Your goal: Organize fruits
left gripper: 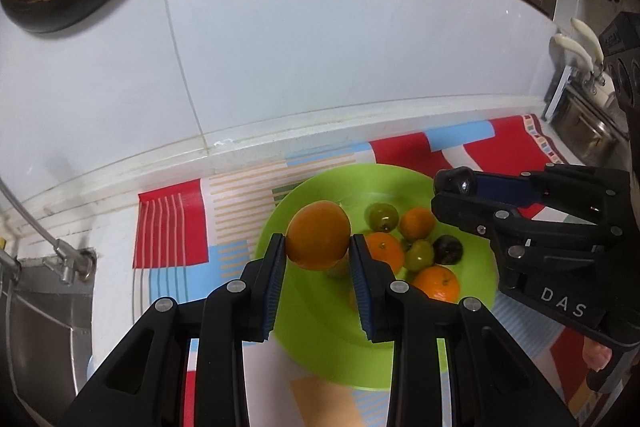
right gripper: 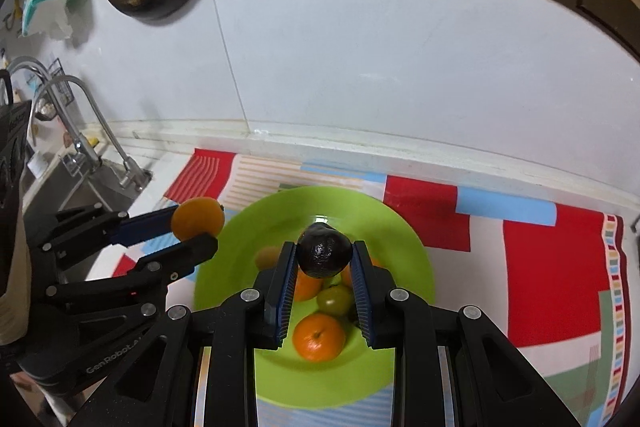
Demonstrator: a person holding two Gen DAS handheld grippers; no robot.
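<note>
1. Centre of left wrist view: left gripper (left gripper: 318, 247) pinching orange (left gripper: 318, 235), held above green plate (left gripper: 280, 227)
2. Centre of right wrist view: right gripper (right gripper: 324, 254) pinching dark plum (right gripper: 325, 254), also lifted over plate
3. Keep squeeze light, both fruits round and apt to slip; lift clear of pile before moving sideways; keep grippers apart
4. On plate: several oranges (left gripper: 435, 283), two green fruits (left gripper: 383, 215), one dark fruit (left gripper: 448, 249)
5. No second container visible; destination cannot be told
</note>
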